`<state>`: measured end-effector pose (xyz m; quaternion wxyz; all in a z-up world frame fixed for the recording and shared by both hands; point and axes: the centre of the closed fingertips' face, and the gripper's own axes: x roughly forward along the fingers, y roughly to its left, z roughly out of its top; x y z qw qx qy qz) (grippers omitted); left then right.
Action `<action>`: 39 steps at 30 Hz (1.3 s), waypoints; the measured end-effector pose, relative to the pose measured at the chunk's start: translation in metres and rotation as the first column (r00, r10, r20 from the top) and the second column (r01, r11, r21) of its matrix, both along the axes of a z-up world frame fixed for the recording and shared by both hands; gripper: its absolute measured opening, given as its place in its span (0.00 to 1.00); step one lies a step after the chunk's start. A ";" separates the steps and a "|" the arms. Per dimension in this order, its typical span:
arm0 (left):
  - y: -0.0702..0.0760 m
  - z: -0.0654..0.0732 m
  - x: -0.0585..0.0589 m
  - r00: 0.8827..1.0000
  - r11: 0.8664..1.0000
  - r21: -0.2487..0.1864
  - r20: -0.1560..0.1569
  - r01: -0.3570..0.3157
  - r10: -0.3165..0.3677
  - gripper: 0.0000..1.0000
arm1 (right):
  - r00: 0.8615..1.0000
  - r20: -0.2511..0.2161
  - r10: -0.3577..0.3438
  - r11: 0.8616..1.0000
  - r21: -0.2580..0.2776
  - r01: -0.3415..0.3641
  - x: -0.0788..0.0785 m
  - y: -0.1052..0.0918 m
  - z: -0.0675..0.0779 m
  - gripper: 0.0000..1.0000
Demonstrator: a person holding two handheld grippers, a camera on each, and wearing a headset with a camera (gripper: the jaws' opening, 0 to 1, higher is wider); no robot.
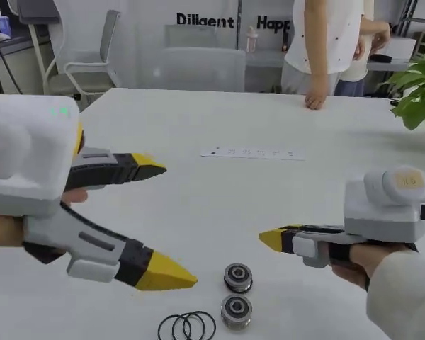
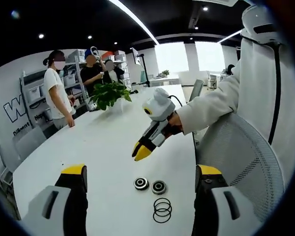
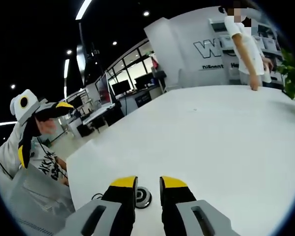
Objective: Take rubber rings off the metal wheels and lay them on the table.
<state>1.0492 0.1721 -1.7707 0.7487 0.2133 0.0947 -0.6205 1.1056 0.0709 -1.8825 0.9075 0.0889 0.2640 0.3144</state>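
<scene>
Two small metal wheels (image 1: pixel 238 277) (image 1: pixel 236 310) lie side by side near the front edge of the white table (image 1: pixel 219 205). Just left of them, several loose black rubber rings (image 1: pixel 188 326) lie overlapping. My left gripper (image 1: pixel 163 223) hovers above and left of the rings, jaws wide open and empty. Its own view looks down on the wheels (image 2: pixel 141 183) (image 2: pixel 159 187) and rings (image 2: pixel 162 209) between the spread jaws. My right gripper (image 1: pixel 269 239) hangs right of the wheels, pointing left. Its jaws stand a narrow gap apart, holding nothing, with one wheel (image 3: pixel 141 196) below them.
A white paper strip (image 1: pixel 251 152) lies mid-table. A person (image 1: pixel 326 42) stands at the far edge with a hand on the table. A green plant (image 1: pixel 418 92) stands at the right; chairs (image 1: pixel 198 67) (image 1: pixel 85 49) are behind the table.
</scene>
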 end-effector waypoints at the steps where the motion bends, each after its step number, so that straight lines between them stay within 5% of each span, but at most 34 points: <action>1: -0.005 0.002 0.002 1.000 1.000 -0.003 0.011 0.008 -0.008 0.89 | 1.000 -0.004 -0.004 1.000 0.000 0.004 0.000 -0.001 -0.001 0.16; 4: -0.013 0.006 0.006 1.000 1.000 -0.004 0.023 0.020 -0.020 0.87 | 1.000 -0.013 -0.014 1.000 -0.002 0.014 0.000 -0.005 -0.004 0.16; 7: -0.036 0.008 0.019 0.999 1.000 -0.020 0.039 0.023 -0.022 0.80 | 1.000 -0.021 -0.020 1.000 -0.014 0.019 -0.001 -0.007 -0.009 0.16; 18: -0.080 -0.025 0.032 0.998 0.998 -0.030 -0.012 0.059 -0.059 0.72 | 1.000 -0.013 0.002 0.999 -0.042 -0.002 -0.002 -0.007 -0.015 0.14; 26: -0.080 -0.068 0.045 0.998 0.999 -0.046 -0.057 -0.010 0.007 0.64 | 0.999 -0.035 0.029 0.996 -0.081 -0.032 -0.006 -0.006 -0.026 0.14; 30: -0.070 -0.093 0.047 0.994 1.000 -0.007 -0.111 -0.025 0.024 0.61 | 0.998 -0.048 0.036 0.995 -0.088 -0.041 -0.007 -0.006 -0.030 0.14; 34: -0.065 -0.113 0.050 0.993 0.999 0.044 -0.116 -0.030 0.035 0.55 | 0.997 -0.059 0.048 0.994 -0.097 -0.053 -0.009 -0.004 -0.033 0.14; 39: -0.070 -0.126 0.056 0.987 0.997 0.042 -0.146 -0.066 0.072 0.47 | 0.996 -0.062 0.068 0.992 -0.100 -0.074 -0.010 -0.001 -0.035 0.14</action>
